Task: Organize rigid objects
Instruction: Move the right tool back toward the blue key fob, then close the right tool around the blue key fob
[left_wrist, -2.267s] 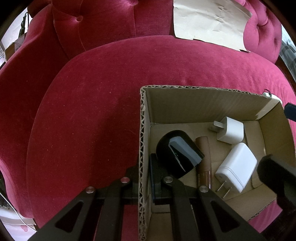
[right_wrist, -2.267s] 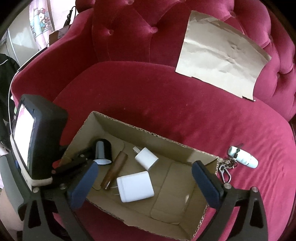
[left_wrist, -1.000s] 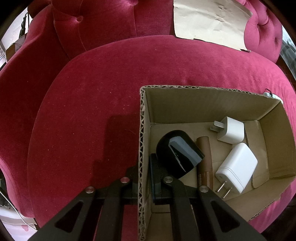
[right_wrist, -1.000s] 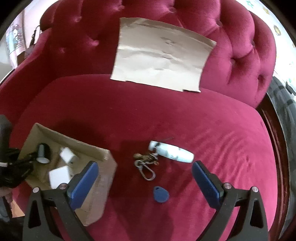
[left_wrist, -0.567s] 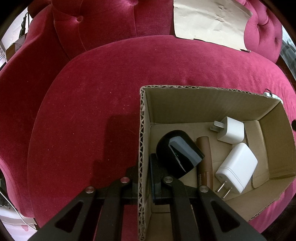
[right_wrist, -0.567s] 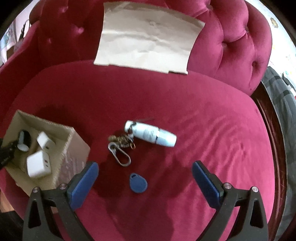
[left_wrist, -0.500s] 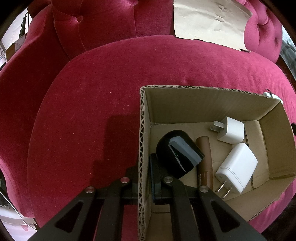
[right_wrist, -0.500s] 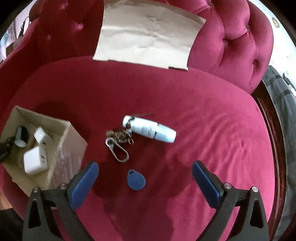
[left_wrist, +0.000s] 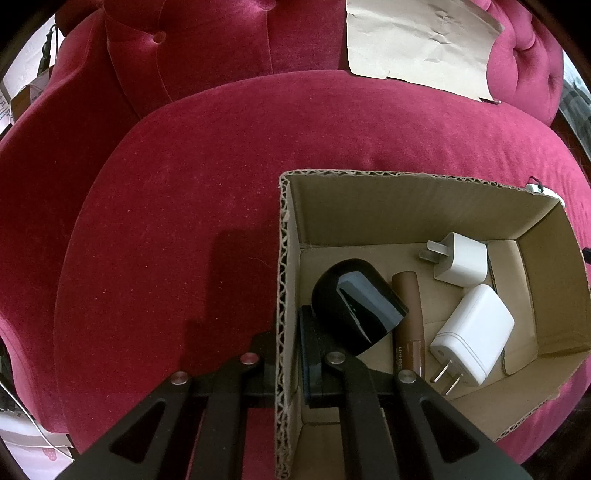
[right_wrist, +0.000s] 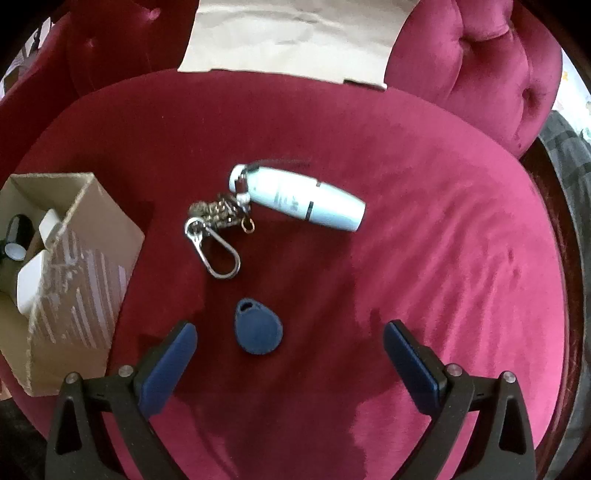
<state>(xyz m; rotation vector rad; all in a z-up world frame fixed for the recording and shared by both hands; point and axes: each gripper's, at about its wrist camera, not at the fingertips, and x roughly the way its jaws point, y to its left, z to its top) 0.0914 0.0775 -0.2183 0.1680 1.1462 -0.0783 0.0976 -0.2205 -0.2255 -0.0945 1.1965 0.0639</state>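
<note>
Crimson velvet seat (right_wrist: 424, 229), tufted backrest (left_wrist: 221, 44), creased brown paper (left_wrist: 417, 40) propped behind

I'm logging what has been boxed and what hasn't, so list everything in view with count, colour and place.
Open corrugated cardboard box: 1, brown, on the seat.
Rounded glossy black device: 1, black, in the box by the gripped wall.
Slim brown cosmetic tube: 1, brown, in the box beside the black device.
White plug chargers: 2, white, in the box.
Pale blue capsule-shaped keychain with metal clip: 1, pale blue, on the seat outside the box.
Blue teardrop key fob: 1, blue, on the seat.
Creased tan paper sheet: 1, tan, against the backrest.
Red velvet tufted armchair: 1, red, under everything.
Left gripper: shut on the box wall.
Right gripper: open, over the key fob.
</note>
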